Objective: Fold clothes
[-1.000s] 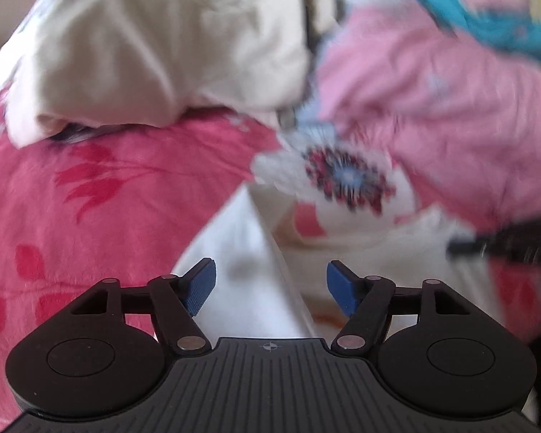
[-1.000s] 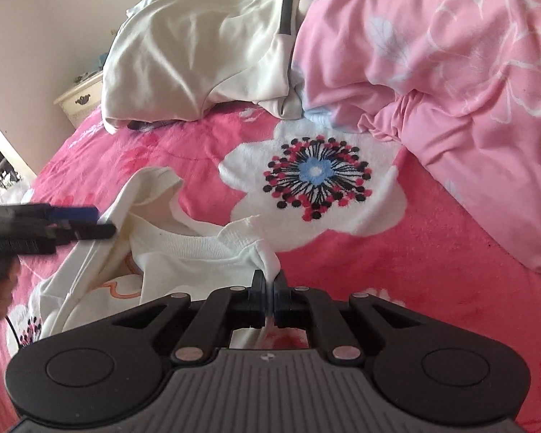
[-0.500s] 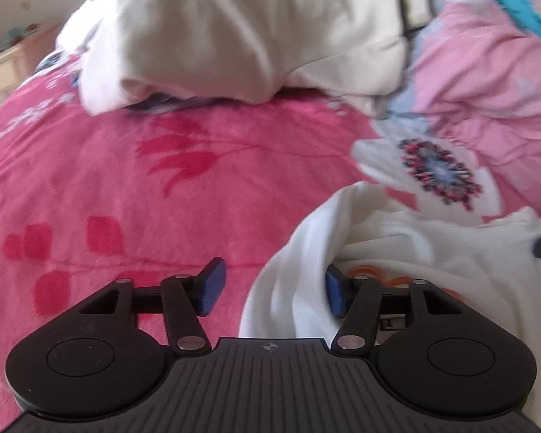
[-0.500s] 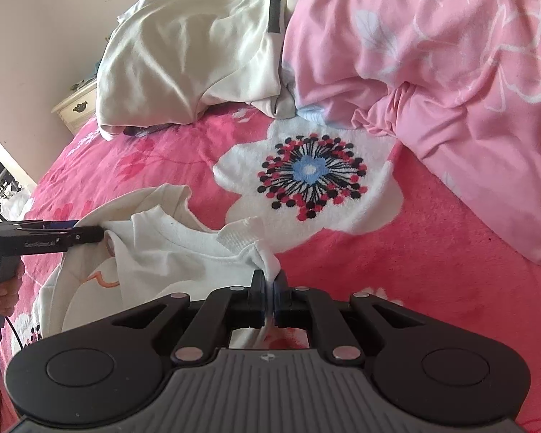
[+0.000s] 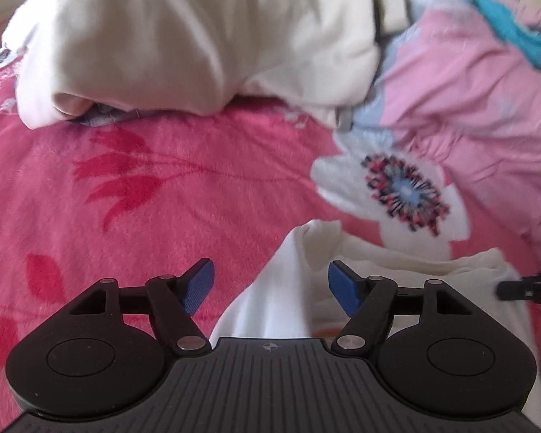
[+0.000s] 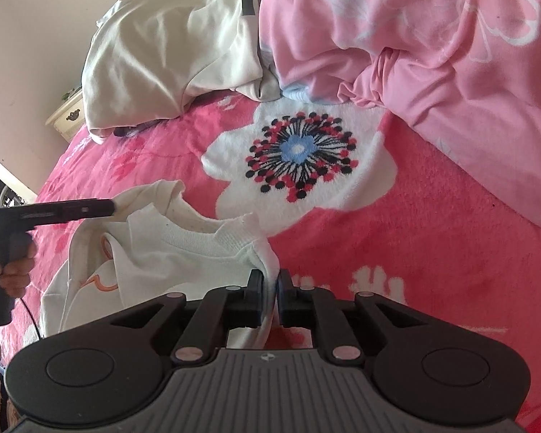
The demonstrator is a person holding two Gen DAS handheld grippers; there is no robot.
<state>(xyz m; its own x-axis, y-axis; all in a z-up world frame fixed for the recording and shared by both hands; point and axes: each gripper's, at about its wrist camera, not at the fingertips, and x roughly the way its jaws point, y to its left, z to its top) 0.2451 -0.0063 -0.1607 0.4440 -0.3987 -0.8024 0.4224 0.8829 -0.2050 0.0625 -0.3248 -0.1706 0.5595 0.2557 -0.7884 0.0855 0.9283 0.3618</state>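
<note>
White cotton, a small T-shirt (image 6: 169,252) with an orange print, lies rumpled on a bed (image 6: 414,252) covered in a bright pink flowered blanket, its ribbed neckline facing the far end. The right gripper (image 6: 268,290) has one shoulder of the shirt between its fingers, which are parting at this moment; a fold of cloth still stands in the narrow gap, and whether the pads still press on it cannot be told. The left gripper (image 5: 270,285) comes in at the opposite shoulder with its blue-padded fingers (image 5: 198,285) spread wide, a ridge of the fabric rising between them but not yet pinched. That pairing suggests the garment is being taken at both shoulders so it can be stretched flat before any fold is made. A person's hand (image 6: 14,270) grips the left tool's handle at the edge of the right wrist view. Behind, a cream garment (image 6: 169,54) and a pale pink quilt (image 6: 432,54) sit heaped, apparently waiting their turn.
</note>
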